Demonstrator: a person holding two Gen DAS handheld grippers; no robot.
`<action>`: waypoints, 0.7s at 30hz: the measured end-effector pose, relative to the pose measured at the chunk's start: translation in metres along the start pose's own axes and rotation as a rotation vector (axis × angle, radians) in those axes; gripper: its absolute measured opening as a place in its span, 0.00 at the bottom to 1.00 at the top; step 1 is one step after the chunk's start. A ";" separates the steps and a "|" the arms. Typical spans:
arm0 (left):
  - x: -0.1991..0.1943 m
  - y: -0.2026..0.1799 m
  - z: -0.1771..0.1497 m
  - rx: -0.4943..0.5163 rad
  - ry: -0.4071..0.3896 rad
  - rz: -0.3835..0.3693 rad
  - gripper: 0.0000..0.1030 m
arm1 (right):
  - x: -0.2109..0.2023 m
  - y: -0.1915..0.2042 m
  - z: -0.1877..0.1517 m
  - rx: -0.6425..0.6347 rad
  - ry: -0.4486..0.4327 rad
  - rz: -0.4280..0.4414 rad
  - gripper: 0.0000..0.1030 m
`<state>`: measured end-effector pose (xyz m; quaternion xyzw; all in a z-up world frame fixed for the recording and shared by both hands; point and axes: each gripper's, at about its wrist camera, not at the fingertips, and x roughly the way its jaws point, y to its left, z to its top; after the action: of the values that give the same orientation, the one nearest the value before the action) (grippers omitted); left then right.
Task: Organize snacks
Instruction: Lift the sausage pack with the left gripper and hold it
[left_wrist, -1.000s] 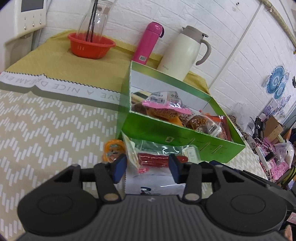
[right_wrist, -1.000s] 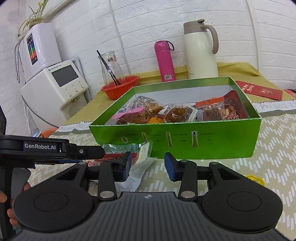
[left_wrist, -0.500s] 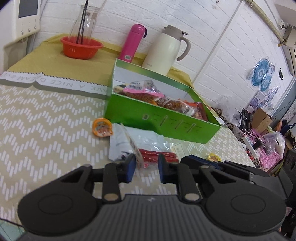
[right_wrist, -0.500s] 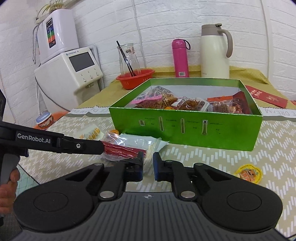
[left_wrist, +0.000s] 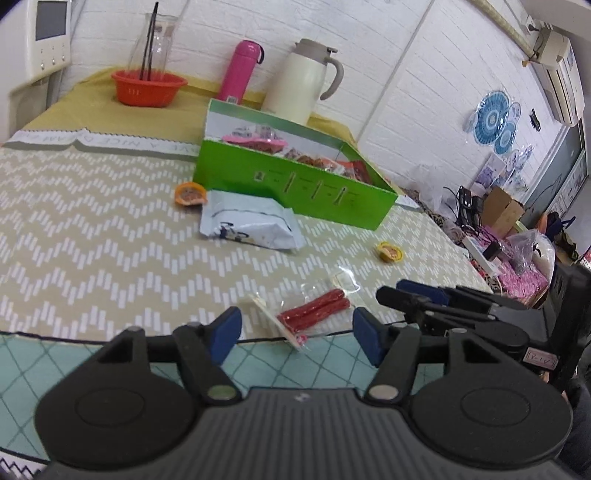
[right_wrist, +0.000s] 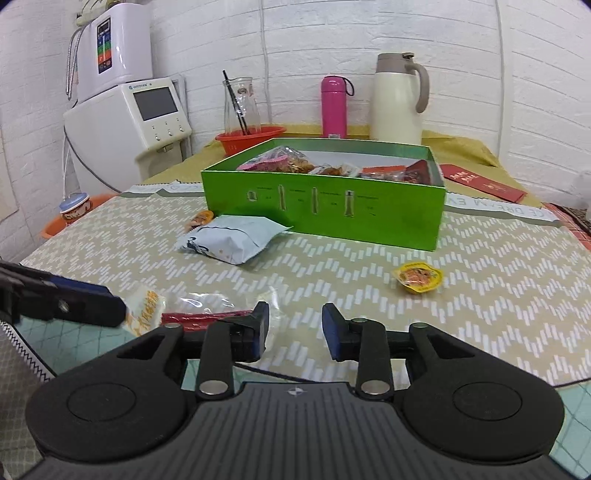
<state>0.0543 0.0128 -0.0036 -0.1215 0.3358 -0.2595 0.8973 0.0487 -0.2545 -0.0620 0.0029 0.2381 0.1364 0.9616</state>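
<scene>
Both tools are opening with nothing between the pads: left tool (left_wrist: 295, 334), right tool (right_wrist: 295, 332). The sausage packet (left_wrist: 314, 308) lies loose near the counter (left_wrist: 92, 236) edge. I'd pinch its clear wrapper, then carry it to the green box (right_wrist: 325, 210).

A glossy clear-plastic packet (left_wrist: 314, 308) is seen on the matt woven tablecloth (left_wrist: 92, 236); the green box (right_wrist: 325, 214) looks like smooth card.

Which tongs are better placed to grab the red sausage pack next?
Left, probably. The red sausage pack lies centred just ahead of the opening left tongs; it sits off to the side of the opening right tongs.
</scene>
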 end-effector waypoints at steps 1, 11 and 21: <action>-0.001 0.001 0.004 0.001 -0.009 -0.006 0.65 | -0.002 -0.006 -0.001 0.021 -0.002 -0.012 0.62; 0.062 -0.037 0.024 0.260 0.116 -0.129 0.71 | -0.015 -0.031 -0.007 0.102 -0.019 -0.075 0.66; 0.068 -0.037 0.002 0.225 0.172 -0.085 0.71 | -0.012 -0.042 -0.008 0.130 -0.023 -0.079 0.76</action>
<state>0.0851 -0.0552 -0.0239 -0.0114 0.3748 -0.3429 0.8613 0.0452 -0.2987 -0.0666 0.0574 0.2354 0.0826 0.9667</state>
